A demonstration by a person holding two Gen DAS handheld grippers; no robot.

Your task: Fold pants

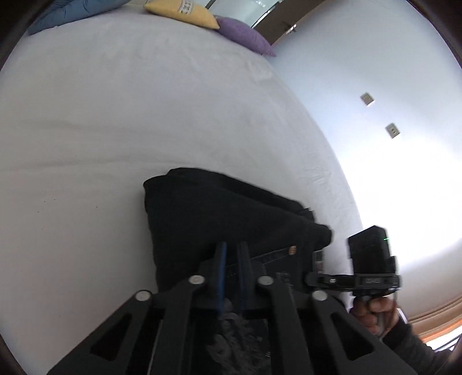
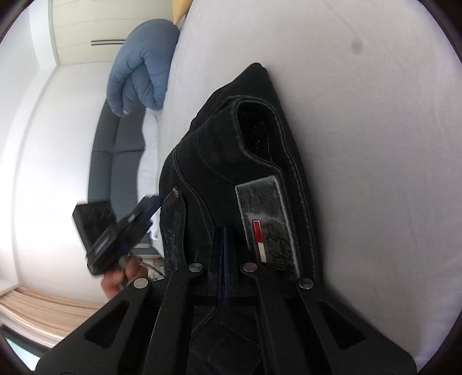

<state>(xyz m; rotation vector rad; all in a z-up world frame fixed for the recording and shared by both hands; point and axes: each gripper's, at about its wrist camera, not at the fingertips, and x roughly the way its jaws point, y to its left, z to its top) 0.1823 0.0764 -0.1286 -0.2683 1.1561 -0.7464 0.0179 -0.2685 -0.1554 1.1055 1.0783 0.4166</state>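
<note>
Left gripper [image 1: 232,253] pressed together over the near edge of the black pants [image 1: 219,213], pads close with no cloth plainly seen between them; right gripper [image 2: 224,239] likewise closed tight against the waistband beside the leather patch [image 2: 268,225]. Pants folded into a compact dark bundle on the white bed sheet [image 1: 115,129], near its right edge. Farther off, at the far end of the bed: blue duvet [image 2: 141,66], yellow pillow [image 1: 182,13], purple pillow [image 1: 245,34].
</note>
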